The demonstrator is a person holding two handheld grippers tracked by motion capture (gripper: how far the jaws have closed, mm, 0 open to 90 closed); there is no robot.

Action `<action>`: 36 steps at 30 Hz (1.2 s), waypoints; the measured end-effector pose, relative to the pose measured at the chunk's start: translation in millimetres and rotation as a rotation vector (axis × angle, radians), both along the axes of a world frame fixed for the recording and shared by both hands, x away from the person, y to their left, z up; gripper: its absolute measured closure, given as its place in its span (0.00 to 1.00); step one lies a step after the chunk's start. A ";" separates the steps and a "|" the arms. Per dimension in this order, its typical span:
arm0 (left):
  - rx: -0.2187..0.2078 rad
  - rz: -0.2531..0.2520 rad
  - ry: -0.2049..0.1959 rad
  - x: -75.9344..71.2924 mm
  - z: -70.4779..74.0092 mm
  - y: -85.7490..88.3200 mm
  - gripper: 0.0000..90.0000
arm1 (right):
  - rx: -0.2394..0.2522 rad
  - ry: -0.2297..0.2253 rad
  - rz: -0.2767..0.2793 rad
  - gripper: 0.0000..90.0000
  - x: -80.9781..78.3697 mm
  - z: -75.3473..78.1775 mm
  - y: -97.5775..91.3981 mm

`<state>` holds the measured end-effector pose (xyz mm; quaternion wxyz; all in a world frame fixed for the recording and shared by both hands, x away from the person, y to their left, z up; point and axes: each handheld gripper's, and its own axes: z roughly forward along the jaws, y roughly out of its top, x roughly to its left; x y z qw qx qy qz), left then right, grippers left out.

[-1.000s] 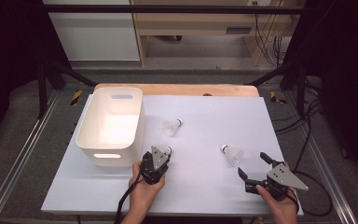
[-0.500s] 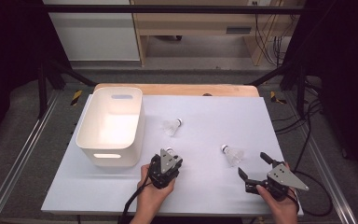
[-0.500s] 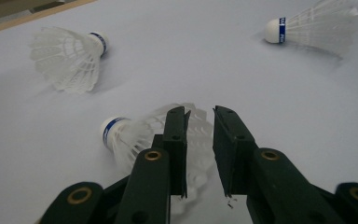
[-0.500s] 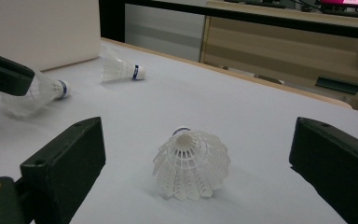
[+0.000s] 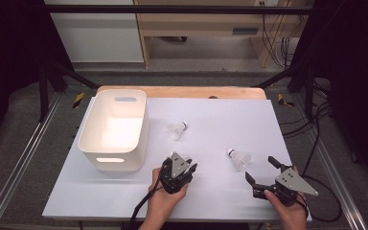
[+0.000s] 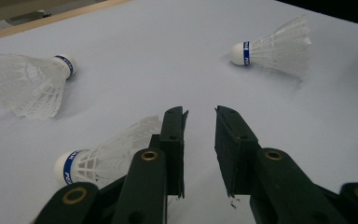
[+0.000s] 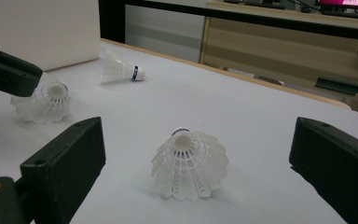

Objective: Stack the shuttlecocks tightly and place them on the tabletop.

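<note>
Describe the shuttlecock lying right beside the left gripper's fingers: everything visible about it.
The shuttlecock is white, with a rounded cork head ringed by a blue printed band and a skirt that looks like plastic mesh. It lies on its side on the white table, head toward the camera in the left gripper view, skirt partly behind one finger, outside the gap. Whether they touch is unclear.

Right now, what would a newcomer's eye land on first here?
Probably the white bin at the table's left, then three white shuttlecocks lying on the pale sheet: one near the bin, one ahead of the wide-open right gripper, one beside the left gripper, whose jaws have just been opening with nothing between them.
</note>
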<state>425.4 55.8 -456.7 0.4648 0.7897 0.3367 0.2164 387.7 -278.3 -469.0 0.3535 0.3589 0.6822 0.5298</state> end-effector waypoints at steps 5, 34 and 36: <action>-0.060 -0.011 -0.016 -3.9 9.2 6.3 0.80 | -0.006 0.000 0.002 0.04 -0.3 0.2 1.0; -0.190 -0.018 -0.077 -7.5 19.2 43.4 0.13 | -0.024 0.008 -0.002 0.04 -0.7 0.1 2.5; -0.191 -0.012 -0.073 -6.6 18.5 44.2 0.11 | -0.022 0.012 -0.004 0.04 -0.9 0.1 2.3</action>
